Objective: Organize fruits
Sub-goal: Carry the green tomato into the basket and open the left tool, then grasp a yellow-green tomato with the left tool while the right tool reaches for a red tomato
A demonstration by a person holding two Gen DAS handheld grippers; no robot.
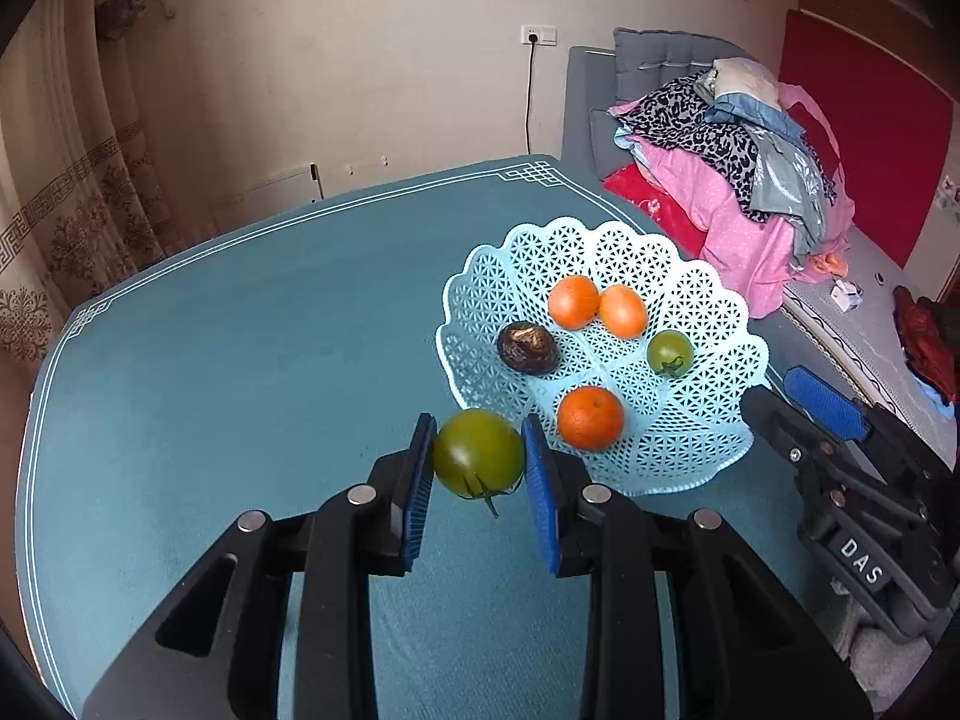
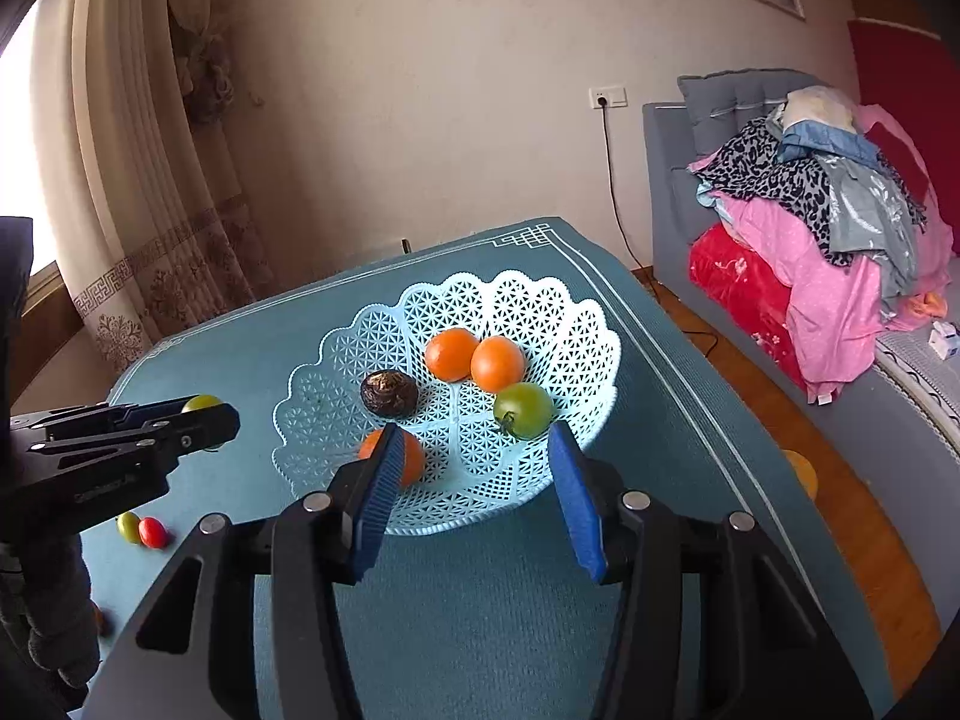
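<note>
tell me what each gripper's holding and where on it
The left gripper holds a green tomato, pads on its two opposite sides, stem end facing the camera. The right gripper is open, holding nothing.

Both hand-held tools are built alike: black plastic frames with forked, hollowed arms, round silver rivets at the joints, and blue ribbed pads lining the jaws. The left gripper (image 1: 478,463) has two rivets on each arm. The right gripper (image 2: 474,495) carries white letters "DAS" on its side. A dark sleeve (image 2: 15,300) and a grey knitted glove (image 2: 54,636) show at the edge.
</note>
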